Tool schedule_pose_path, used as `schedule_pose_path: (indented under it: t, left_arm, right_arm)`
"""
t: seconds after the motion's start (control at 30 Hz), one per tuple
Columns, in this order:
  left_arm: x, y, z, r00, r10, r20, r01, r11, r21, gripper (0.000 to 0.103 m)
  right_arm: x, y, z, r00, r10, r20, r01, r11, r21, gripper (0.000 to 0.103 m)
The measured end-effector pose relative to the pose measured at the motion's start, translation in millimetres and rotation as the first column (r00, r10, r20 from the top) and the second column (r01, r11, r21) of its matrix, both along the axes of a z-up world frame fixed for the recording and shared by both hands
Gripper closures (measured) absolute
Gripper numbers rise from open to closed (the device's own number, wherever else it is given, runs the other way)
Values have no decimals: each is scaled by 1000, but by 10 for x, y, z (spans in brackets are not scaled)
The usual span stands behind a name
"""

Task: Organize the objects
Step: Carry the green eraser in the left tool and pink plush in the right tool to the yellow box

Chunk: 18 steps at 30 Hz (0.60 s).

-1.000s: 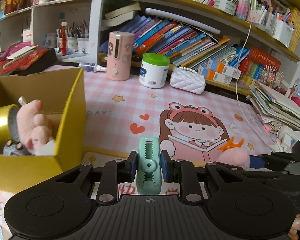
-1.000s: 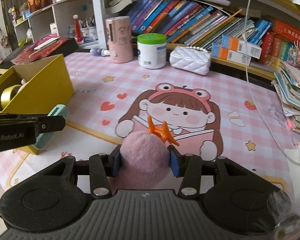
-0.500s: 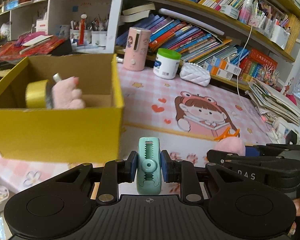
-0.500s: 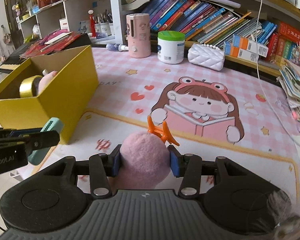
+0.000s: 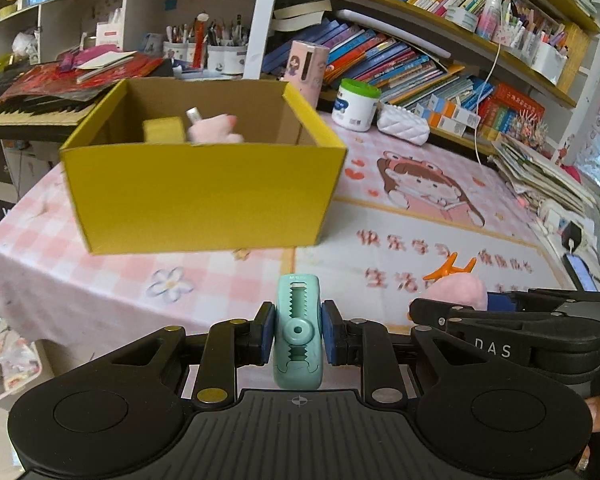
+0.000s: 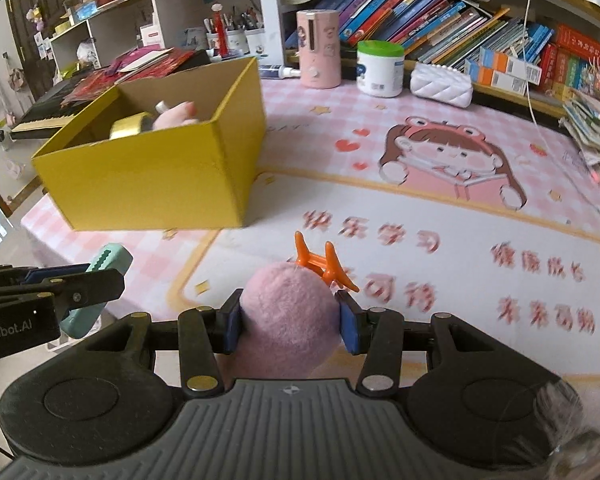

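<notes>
mint-green clip (image 5: 298, 330) sits clamped in our left gripper (image 5: 298, 332); only the right view shows our right gripper (image 6: 290, 322) squeezing the pink plush ball (image 6: 288, 316). the yellow box (image 5: 200, 196), ahead and left, now looks farther off than before.

The yellow box (image 5: 204, 196) is hiding most of the gold tape roll (image 6: 130, 128) and pink plush (image 5: 214, 130) inside. Red characters (image 6: 384, 236) on the mat are blurring, unreadable. The teal clip (image 6: 96, 292) is showing only partly behind a black finger.
</notes>
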<state>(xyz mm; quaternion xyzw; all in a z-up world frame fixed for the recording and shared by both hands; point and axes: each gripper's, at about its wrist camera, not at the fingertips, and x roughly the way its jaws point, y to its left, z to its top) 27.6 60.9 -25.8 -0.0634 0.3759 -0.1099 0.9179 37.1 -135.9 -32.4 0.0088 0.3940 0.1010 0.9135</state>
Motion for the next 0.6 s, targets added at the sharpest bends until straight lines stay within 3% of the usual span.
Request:
schedule_pose_path:
  t: [0.3,0.6]
  left_arm:
    - [-265,329,-19,1000,-17,-14,17,1000,-10,80]
    - [-451,601,38,999,35,16,-35,999,-40,80]
  right_arm:
    - [-412,402,-24,1000,-4,-12,4,1000,17,58]
    - [-560,723,75,998,58,12,-58,998,-9,58]
